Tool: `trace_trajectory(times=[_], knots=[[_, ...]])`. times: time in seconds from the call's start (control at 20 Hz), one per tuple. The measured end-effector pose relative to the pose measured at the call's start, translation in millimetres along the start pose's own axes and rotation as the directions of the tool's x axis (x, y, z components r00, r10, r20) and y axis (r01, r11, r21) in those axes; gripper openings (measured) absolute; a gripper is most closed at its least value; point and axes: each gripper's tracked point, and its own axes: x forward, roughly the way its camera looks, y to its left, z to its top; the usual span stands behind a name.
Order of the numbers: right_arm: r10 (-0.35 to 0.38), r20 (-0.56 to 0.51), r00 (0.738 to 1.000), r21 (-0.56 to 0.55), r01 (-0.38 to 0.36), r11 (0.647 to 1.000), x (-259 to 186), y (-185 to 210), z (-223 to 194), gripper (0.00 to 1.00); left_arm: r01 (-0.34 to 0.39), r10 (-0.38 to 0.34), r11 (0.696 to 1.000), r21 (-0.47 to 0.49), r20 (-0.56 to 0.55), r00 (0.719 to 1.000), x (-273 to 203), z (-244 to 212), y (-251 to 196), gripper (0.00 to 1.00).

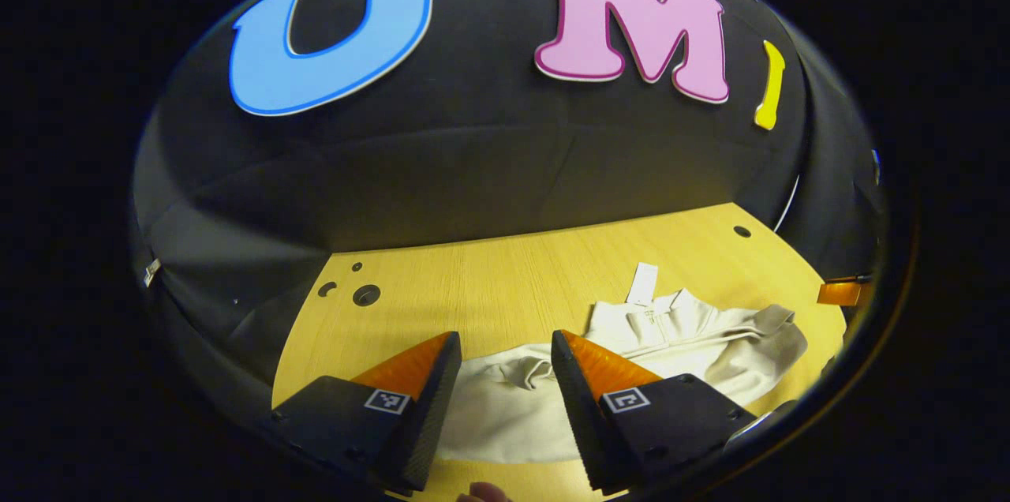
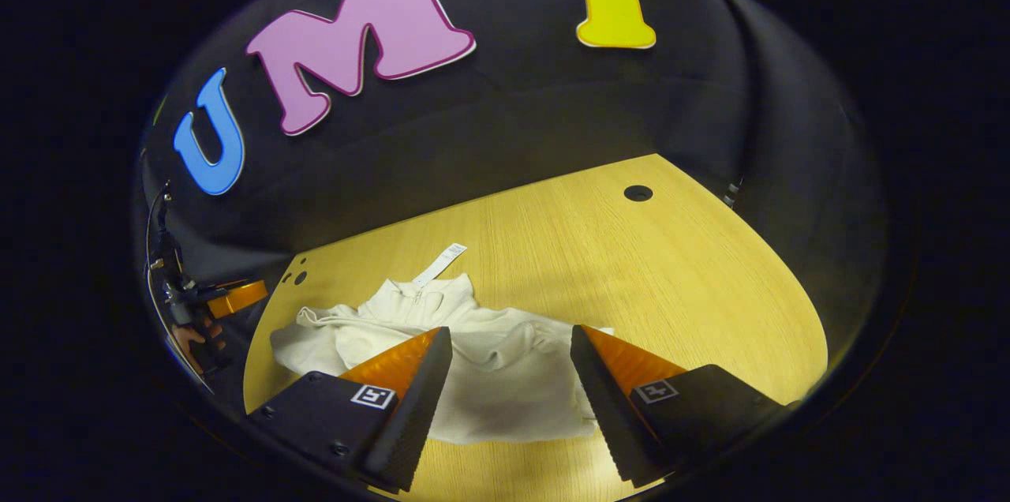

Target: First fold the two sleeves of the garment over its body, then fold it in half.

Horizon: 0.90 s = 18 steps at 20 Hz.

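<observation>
A white tag [image 2: 439,264] is sticking out from the collar of the cream garment [image 2: 473,376], its print too small to read. The garment is lying rumpled on the wooden table [image 2: 671,281], collar pointing toward the booth wall, sleeves bunched over its body. The left gripper [image 1: 505,352] and right gripper [image 2: 511,348] are both hovering above it, jaws spread wide, gripping nothing. Round holes [image 1: 365,295] are showing in the tabletop.

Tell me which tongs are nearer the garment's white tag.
Hard to call: both tongs, left and right, hang open above the garment's near half, with the tag at its far end.
</observation>
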Motion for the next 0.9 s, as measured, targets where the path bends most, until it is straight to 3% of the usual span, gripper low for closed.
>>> trace_trajectory(times=[0.35, 0.65, 0.9], knots=[[0.085, 0.073, 0.994, -0.018, -0.084, 0.996, -70.1, 53.1, -7.5, 0.94, 0.045, -0.040, 0.995, -0.089, 0.056, 0.998, -77.2, -21.3, -11.3, 0.74], [0.096, 0.082, 0.992, -0.055, -0.092, 0.994, -104.7, 71.4, -37.0, 0.93, 0.066, -0.064, 0.984, -0.168, 0.019, 0.998, -128.1, -63.1, -23.1, 0.73], [0.093, 0.046, 0.995, -0.019, -0.093, 0.996, -119.8, 76.8, -78.4, 0.94, 0.091, -0.102, 0.971, -0.221, -0.038, 0.994, -159.7, -108.3, -40.8, 0.76]])
